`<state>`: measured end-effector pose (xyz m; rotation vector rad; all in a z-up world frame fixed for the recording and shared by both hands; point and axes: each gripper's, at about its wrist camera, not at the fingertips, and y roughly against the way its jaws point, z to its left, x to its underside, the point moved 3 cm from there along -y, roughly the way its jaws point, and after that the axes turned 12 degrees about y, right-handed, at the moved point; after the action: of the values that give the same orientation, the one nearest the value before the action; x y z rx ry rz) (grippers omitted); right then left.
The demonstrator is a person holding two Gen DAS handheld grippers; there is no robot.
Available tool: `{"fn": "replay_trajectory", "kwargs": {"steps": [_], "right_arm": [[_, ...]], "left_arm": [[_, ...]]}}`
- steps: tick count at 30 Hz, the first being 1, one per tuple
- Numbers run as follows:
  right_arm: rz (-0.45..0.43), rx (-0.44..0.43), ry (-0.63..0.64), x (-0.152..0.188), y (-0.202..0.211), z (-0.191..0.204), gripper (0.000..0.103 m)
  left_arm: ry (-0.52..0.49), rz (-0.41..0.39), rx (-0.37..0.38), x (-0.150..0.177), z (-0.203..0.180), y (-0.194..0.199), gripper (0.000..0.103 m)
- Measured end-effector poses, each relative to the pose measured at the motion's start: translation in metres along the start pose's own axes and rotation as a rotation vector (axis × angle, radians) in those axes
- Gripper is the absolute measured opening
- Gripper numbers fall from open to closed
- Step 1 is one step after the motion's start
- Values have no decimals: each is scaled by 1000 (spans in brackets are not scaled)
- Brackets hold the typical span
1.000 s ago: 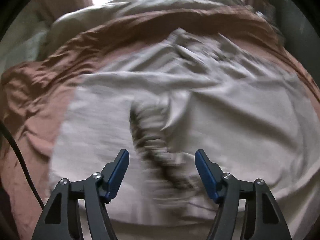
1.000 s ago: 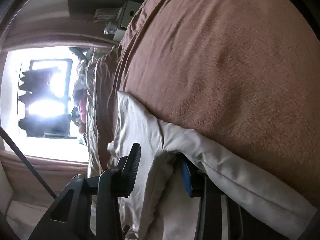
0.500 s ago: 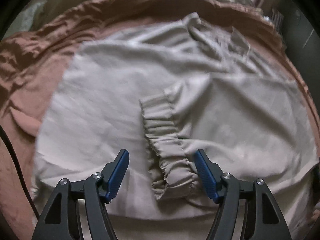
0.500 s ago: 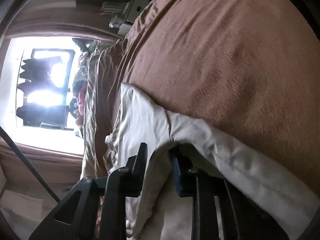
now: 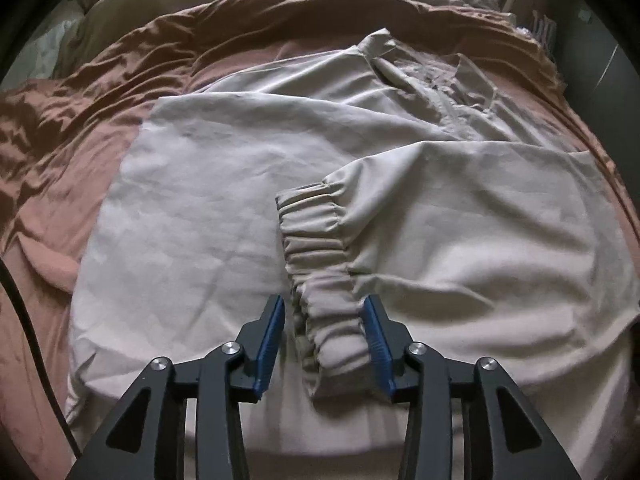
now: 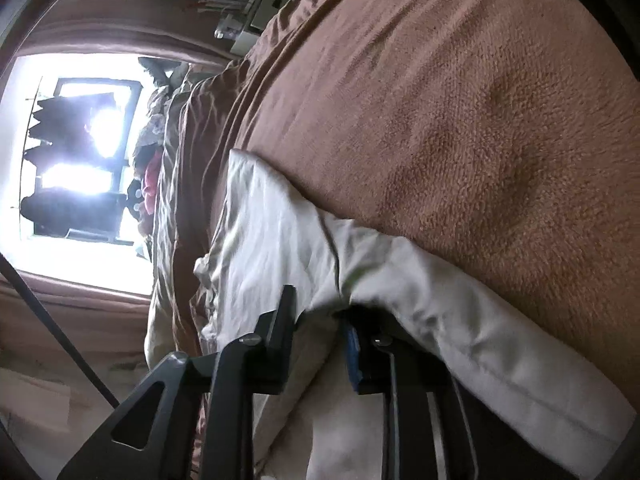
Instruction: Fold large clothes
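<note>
A brown blanket [image 5: 80, 128] covered the bed; on it lay the beige jacket [image 5: 200, 208]. The left gripper [image 5: 324, 344] bracketed the jacket's elastic cuff [image 5: 316, 248], jaws narrowed. The right gripper [image 6: 320, 336] pinched the jacket's edge.

My right tongs [image 6: 320, 320] have the far finger buried under jacket [image 6: 280, 240] fabric; can't tell the grip. Window [image 6: 80, 168] blown out, shelf clutter [image 6: 248, 12] too small.
</note>
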<state>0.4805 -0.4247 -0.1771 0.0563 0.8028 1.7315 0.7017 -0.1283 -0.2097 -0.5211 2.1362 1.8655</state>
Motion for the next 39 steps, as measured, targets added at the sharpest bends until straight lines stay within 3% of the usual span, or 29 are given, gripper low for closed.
{"fn": "replay_trajectory", "kwargs": {"steps": [1,3,11,15,24,34,39], "right_arm": [[-5,-15,5,0,5,2,55],[-22,-37,17,0,15,4,72],[38,-67,154,15,57,14,72],[55,-34,286,26,85,27,72],[191,38,552,44,145,34,72],[205,133,635,47,217,14,72],[192,128,633,58,249,6,72]], "left_arm": [[5,-1,10,2,2,6,53],[23,-16,36,6,7,23,69],[87,-41,85,39,43,86,72],[81,-49,84,63,62,115,72],[146,-94,99,113,118,173,72],[193,-143,111,174,170,222,72],[220,-154,118,204,191,231,72]]}}
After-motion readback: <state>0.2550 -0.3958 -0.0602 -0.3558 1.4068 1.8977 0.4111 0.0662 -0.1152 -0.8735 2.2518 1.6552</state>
